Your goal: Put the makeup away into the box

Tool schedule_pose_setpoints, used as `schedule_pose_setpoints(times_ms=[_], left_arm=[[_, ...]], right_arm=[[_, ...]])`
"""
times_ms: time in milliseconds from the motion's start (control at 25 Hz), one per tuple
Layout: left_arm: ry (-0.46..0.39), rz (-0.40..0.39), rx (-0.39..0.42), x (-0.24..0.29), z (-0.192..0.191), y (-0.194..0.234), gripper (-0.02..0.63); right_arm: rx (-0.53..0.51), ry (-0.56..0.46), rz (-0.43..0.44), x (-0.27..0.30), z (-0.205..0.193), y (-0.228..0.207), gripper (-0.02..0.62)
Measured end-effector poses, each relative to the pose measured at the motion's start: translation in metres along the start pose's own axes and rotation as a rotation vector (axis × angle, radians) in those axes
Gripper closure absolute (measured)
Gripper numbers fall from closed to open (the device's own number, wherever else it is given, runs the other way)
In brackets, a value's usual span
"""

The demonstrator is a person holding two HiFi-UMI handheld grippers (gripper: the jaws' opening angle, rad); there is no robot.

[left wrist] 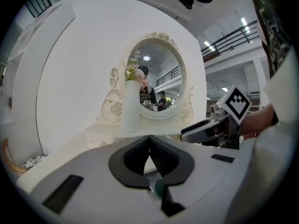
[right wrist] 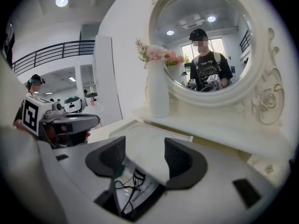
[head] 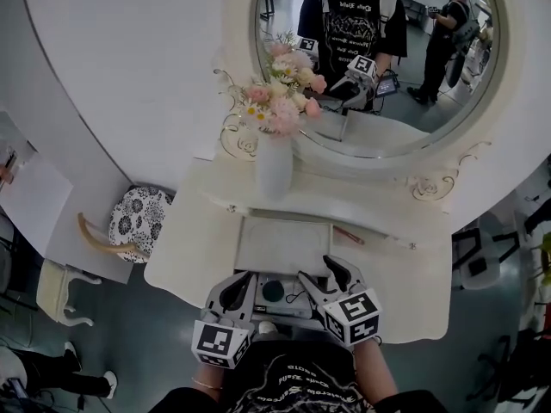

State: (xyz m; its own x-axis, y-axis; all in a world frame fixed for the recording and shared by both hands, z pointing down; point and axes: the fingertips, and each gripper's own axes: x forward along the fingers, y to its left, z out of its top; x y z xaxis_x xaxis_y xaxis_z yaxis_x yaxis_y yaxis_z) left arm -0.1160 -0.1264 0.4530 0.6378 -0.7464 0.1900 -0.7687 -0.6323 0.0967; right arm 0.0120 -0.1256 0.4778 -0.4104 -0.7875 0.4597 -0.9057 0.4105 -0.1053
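Head view: the person is standing at the white counter (head: 405,274) and looking down at it.
Left hand-held gripper (head: 239,286): it is hanging over the near edge of the counter. It is clenched, its jaws pressing tip to tip with nothing between them.
Right hand-held gripper (head: 330,274): it is hanging just right of the other one. It is released, its jaws standing apart with nothing between them.
White box (head: 284,246): it is sitting in the middle of the counter, just past both hand-held grippers. I cannot tell if a lid is on it.
Makeup: a thin pink stick (head: 349,235) is lying just right of the box. It is looking like makeup, but it is too small to be sure.
Near things: a round teal thing (head: 273,291) is lying between the two hand-held grippers, on a flat white pack (head: 288,304) with black cords. I cannot tell what they are.
Step now: I think the picking up is not starting yet.
Doing it well: the open right one is sitting nearest the pink stick, so I think it should be reaching. It should be coming down across the thin stick, not along it, and squeezing softly so the stick is not rolling away.
Counting: two hand-held grippers, one box, one pink stick, one teal thing, one vase (head: 274,169), one mirror (head: 405,101), one stool (head: 138,222).
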Motion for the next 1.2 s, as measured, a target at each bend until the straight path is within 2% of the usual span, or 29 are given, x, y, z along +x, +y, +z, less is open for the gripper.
schedule_pose_setpoints(times_ms=[160, 480, 920, 1200], left_arm=[[0.0, -0.009, 0.005, 0.007, 0.004, -0.002, 0.591], [-0.004, -0.033, 0.009, 0.018, 0.01, -0.005, 0.591], [-0.004, -0.06, 0.017, 0.033, 0.015, -0.012, 0.591], [-0.005, -0.088, 0.028, 0.042, 0.016, -0.019, 0.591]], right_arm=[[0.034, -0.057, -0.048, -0.011, 0.006, -0.015, 0.337], [0.034, -0.079, -0.145, -0.026, 0.004, -0.041, 0.385], [0.033, -0.037, -0.195, -0.031, -0.008, -0.06, 0.479], [0.041, -0.056, -0.231, -0.036, -0.007, -0.07, 0.548]])
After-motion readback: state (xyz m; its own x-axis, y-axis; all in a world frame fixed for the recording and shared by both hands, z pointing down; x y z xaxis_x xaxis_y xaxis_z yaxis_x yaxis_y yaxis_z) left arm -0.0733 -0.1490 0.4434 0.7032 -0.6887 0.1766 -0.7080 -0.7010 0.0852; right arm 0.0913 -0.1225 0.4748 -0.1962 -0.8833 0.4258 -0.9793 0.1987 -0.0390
